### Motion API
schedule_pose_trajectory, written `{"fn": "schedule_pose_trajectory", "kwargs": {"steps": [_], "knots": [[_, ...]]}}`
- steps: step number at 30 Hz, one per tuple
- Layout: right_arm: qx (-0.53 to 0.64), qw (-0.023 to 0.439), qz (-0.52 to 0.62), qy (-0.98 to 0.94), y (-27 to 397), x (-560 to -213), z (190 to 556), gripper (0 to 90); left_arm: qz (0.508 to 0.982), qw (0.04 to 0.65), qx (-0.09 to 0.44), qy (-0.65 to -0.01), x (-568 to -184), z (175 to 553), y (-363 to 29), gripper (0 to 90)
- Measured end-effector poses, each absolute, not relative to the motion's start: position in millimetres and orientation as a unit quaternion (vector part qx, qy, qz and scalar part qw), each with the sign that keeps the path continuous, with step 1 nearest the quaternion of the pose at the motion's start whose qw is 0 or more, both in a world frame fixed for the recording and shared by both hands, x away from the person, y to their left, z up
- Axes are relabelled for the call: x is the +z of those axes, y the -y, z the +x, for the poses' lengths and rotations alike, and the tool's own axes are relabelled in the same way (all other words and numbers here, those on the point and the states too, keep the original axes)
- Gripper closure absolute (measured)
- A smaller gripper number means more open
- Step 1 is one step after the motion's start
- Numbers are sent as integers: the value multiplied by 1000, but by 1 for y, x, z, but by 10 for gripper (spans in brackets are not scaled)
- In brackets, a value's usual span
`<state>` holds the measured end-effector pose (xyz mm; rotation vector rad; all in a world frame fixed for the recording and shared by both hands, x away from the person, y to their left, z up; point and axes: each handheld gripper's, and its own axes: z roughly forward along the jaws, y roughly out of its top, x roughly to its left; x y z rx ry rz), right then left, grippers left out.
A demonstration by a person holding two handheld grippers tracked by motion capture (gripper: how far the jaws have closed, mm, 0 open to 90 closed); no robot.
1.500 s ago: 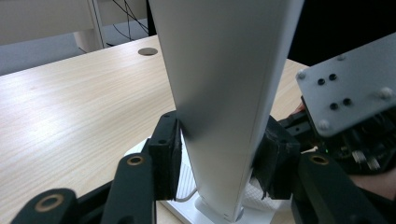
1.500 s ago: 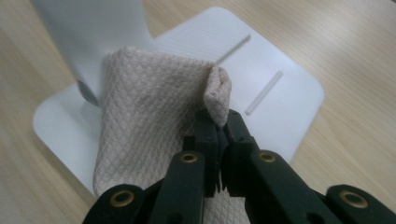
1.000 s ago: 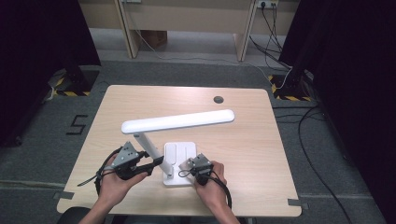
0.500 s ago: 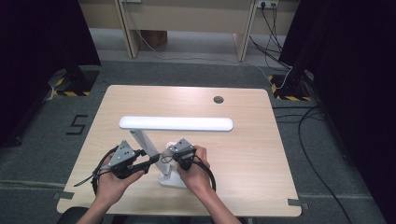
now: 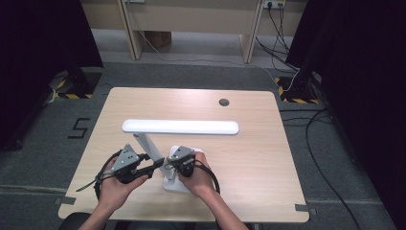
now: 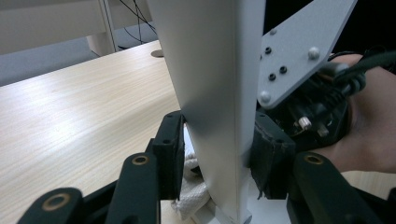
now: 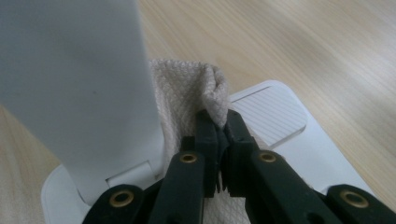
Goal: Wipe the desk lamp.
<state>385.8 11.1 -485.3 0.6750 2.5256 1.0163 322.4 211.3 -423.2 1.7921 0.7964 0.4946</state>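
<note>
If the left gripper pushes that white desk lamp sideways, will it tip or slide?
The desk lamp looks top-heavy: a long light bar overhangs a small flat base, so it probably tips before sliding. The left gripper clamps the stiff upright arm, likely steadying it. The cloth in the right gripper is floppy and gives no support.

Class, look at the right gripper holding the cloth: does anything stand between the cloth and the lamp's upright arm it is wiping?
Nothing visible does. The cloth, pinched in the right gripper, lies right against the lamp arm, above the lamp base.
</note>
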Motion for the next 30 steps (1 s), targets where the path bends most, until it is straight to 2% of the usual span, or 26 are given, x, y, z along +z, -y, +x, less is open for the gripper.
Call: {"fn": "schedule_pose_trajectory", "kwargs": {"steps": [12,19,30], "knots": [[368,160,228,-887,-15,-488,388,876,752,530,208,-333,-423,322,-211,586],[355,175,233,-888,-13,-488,383,876,754,526,213,-331,-423,322,-211,586],[339,204,249,-884,16,-493,374,877,754,526,212,-331,-423,322,-211,583]]}}
